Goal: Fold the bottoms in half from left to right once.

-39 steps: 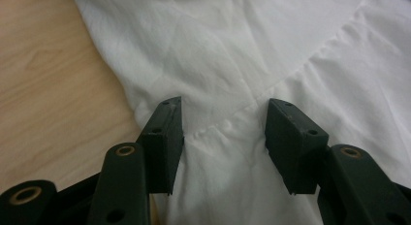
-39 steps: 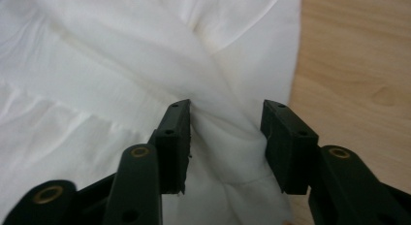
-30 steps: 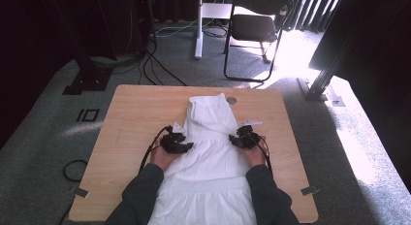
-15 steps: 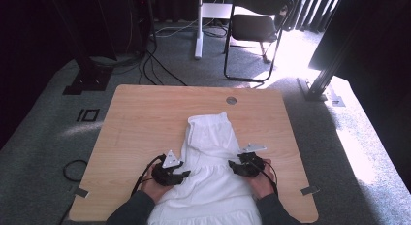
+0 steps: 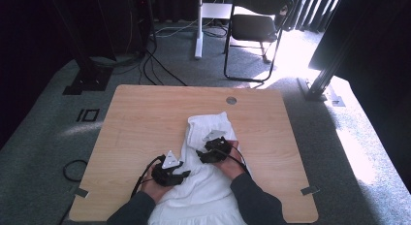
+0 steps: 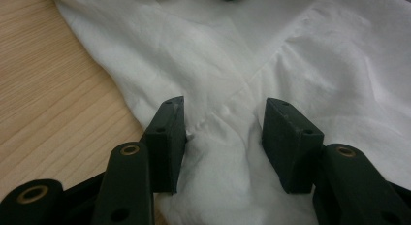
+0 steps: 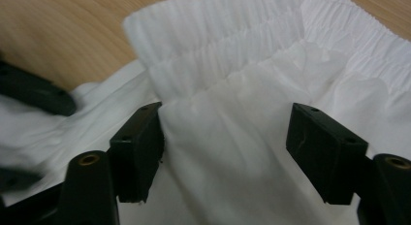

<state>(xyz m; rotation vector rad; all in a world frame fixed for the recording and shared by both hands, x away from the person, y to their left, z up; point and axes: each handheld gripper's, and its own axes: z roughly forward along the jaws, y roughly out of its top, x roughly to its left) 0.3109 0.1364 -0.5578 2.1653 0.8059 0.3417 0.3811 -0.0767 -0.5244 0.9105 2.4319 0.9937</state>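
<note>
A white garment [image 5: 209,129] lies on the wooden table [image 5: 140,118], its gathered waistband [image 7: 228,36] at the far end and its hem hanging over the near edge. My left gripper [image 5: 180,174] sits at the garment's left edge, shut on a raised bunch of cloth [image 6: 225,137]; the left gripper [image 6: 225,106] has cloth filling the gap between its pads. My right gripper [image 5: 204,154] rests farther up the garment, just short of the waistband. The right gripper [image 7: 224,113] has just been opening; its jaws stand wide, with flat cloth beneath and nothing pinched.
Bare wood lies to the left and right of the garment. A round cable hole [image 5: 231,100] is near the table's far edge. Beyond the table stand a black chair [image 5: 257,26] and a white stand [image 5: 198,36], with cables [image 5: 160,65] on the carpet.
Both hands dragged the garment toward the near edge. Then the right gripper let go, moved forward up the cloth toward the waistband, and the left gripper stayed put.
</note>
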